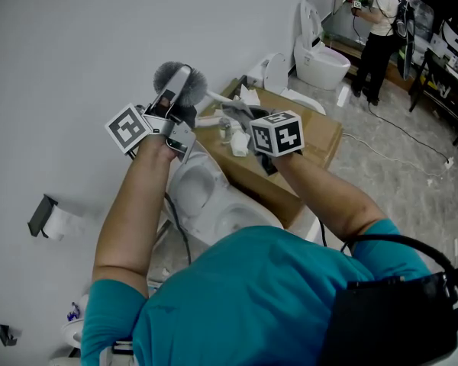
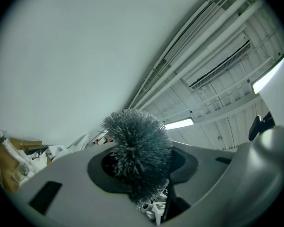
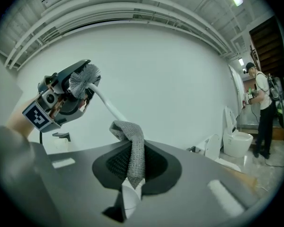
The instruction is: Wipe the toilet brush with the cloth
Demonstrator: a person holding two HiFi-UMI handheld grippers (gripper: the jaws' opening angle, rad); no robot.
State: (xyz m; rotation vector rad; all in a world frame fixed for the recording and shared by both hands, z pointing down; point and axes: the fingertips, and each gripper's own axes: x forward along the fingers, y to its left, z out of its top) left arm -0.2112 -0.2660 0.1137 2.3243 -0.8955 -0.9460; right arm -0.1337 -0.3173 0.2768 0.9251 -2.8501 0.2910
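Brush: up in front of plain pale wall. One round head, fine grey bristles, with thin white handle.
I count two glossy white toilets: one under arms, one far back.
One brown cardboard box, flat top.
Left gripper: jaws partway apart, clamped on brush neck just behind head.
Right gripper: jaws pinched on one grey knit cloth. Cloth is folded strip, top end against handle.
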